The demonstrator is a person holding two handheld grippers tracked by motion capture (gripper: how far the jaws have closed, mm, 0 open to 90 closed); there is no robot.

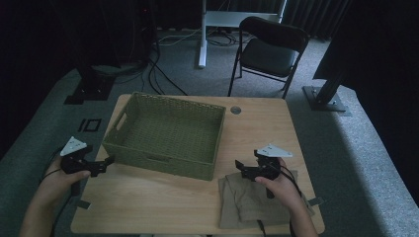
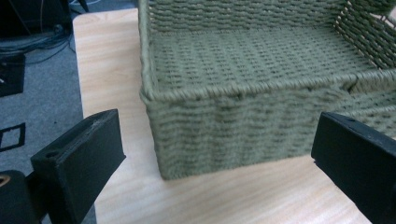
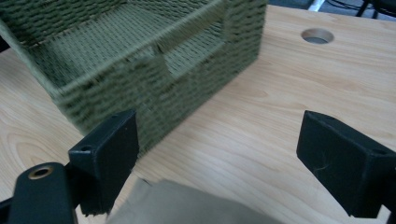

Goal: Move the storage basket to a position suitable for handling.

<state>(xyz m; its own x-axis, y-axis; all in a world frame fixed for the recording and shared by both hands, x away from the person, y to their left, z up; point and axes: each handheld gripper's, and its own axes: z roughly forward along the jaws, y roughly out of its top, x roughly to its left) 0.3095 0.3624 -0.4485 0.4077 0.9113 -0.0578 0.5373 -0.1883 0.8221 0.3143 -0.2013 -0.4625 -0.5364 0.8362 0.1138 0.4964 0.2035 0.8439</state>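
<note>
Left hand-held gripper (image 1: 105,163) sits at the left edge of the worktop (image 1: 148,202), held by the person's left hand (image 1: 62,180). Its jaws stand wide apart and hold nothing. They point at the near left corner of the basket (image 1: 163,160), and the tips are very close to the wall of the basket; in the high view I cannot tell if they touch it. In the left gripper view, the corner of the basket (image 2: 196,135) stands between the two jaws, a little ahead of them.

The basket is green, woven and rectangular. It stands upright on the far left half of the worktop, and its inside looks empty. A handle slot is cut in its left wall and another in its near wall.

A round hole (image 1: 235,110) is in the worktop just to the right of the far right corner of the basket.

The cloth (image 1: 242,202) is tan and folded. It lies flat near the front right edge of the worktop, just beside the near right corner of the basket.

The right hand-held gripper (image 1: 240,168) hovers over the far part of the cloth, held by the right hand (image 1: 279,185). Its jaws are also wide open and empty. In the right gripper view, the cloth (image 3: 187,205) lies low between the jaws, and the basket (image 3: 140,74) is ahead on the left.
</note>
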